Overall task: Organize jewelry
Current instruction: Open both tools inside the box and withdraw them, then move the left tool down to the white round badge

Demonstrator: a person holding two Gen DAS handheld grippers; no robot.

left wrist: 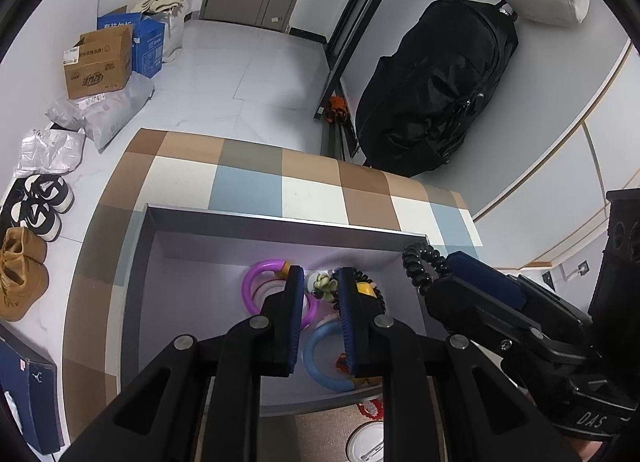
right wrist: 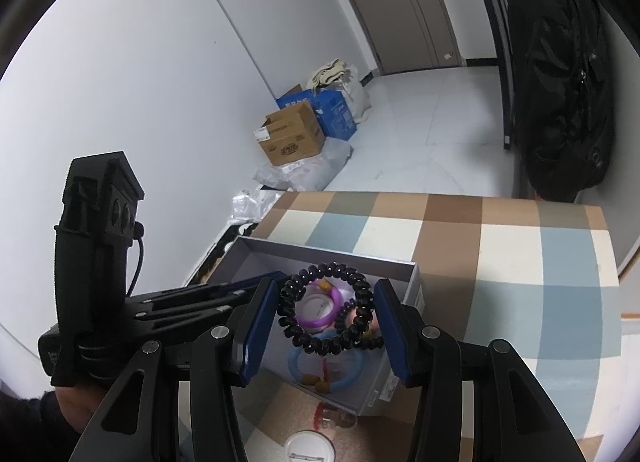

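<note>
An open grey box point(left wrist: 280, 218) sits on a checkered cloth. It holds a purple ring point(left wrist: 256, 282), a blue ring point(left wrist: 316, 354), a yellow piece point(left wrist: 366, 288) and dark beads. My left gripper point(left wrist: 321, 274) hangs over the box with its pads nearly together, pinching a small green and white ornament point(left wrist: 322, 286). My right gripper point(right wrist: 326, 284) is shut on a black spiral coil ring point(right wrist: 288, 318), held upright above the box point(right wrist: 320, 250). In the left wrist view the right gripper point(left wrist: 438, 276) hovers at the box's right corner, with the coil ring point(left wrist: 418, 262) sticking out.
A white round badge point(left wrist: 370, 440) and a small red item point(left wrist: 370, 408) lie on the cloth in front of the box. On the floor are cardboard boxes point(left wrist: 100, 62), shoes point(left wrist: 44, 198) and a dark shoebox point(left wrist: 36, 394). A black backpack point(left wrist: 440, 94) hangs behind the table.
</note>
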